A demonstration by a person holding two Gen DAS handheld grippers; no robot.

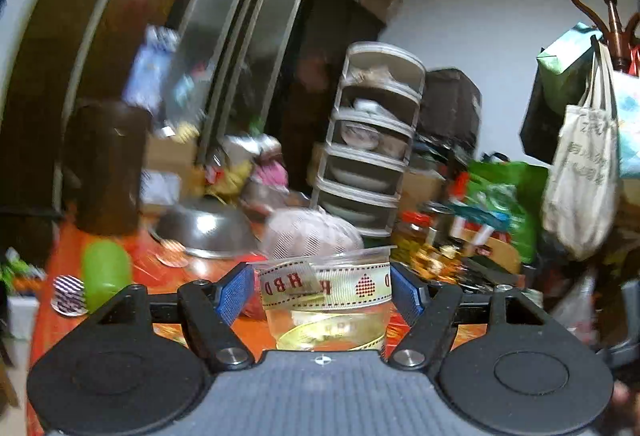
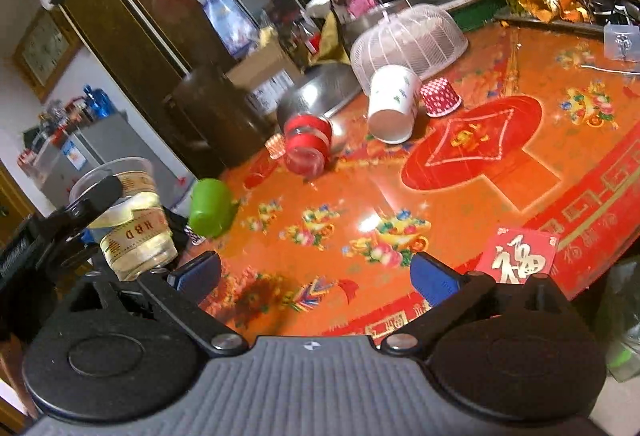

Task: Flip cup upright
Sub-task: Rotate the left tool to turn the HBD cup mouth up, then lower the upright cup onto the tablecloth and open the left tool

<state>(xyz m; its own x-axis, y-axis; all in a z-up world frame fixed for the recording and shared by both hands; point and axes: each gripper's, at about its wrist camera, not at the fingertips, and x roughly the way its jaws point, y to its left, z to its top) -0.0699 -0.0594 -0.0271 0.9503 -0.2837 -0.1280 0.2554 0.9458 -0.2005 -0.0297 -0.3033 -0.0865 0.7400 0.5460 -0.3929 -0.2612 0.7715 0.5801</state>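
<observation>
- The clear plastic cup (image 1: 326,300), with printed ribbon coiled inside it, sits mouth-up between the blue pads of the left gripper (image 1: 323,290), which are closed against its two sides.
- From the right wrist view that same cup (image 2: 132,220) is held out past the left edge of the table (image 2: 520,172), above the floor side rather than on the cloth; whether its base touches anything I can't make out.
- The right gripper (image 2: 316,276) hangs over the near part of the table with its jaws spread wide and nothing between them.
- Just beyond the clear cup a green cup (image 2: 210,208) lies on its side near the table edge.
- Further in, a red jar (image 2: 306,146) lies tipped over, and beside it a white paper cup (image 2: 392,108) rests on its side with its mouth toward the camera.
- A small red dotted cup (image 2: 440,98) stands mouth-down just right of the paper cup.
- Behind them are a white mesh food cover (image 2: 412,40) and an upturned steel bowl (image 2: 316,96).
- A red card (image 2: 518,256) with a gold character lies near the front right edge.
</observation>
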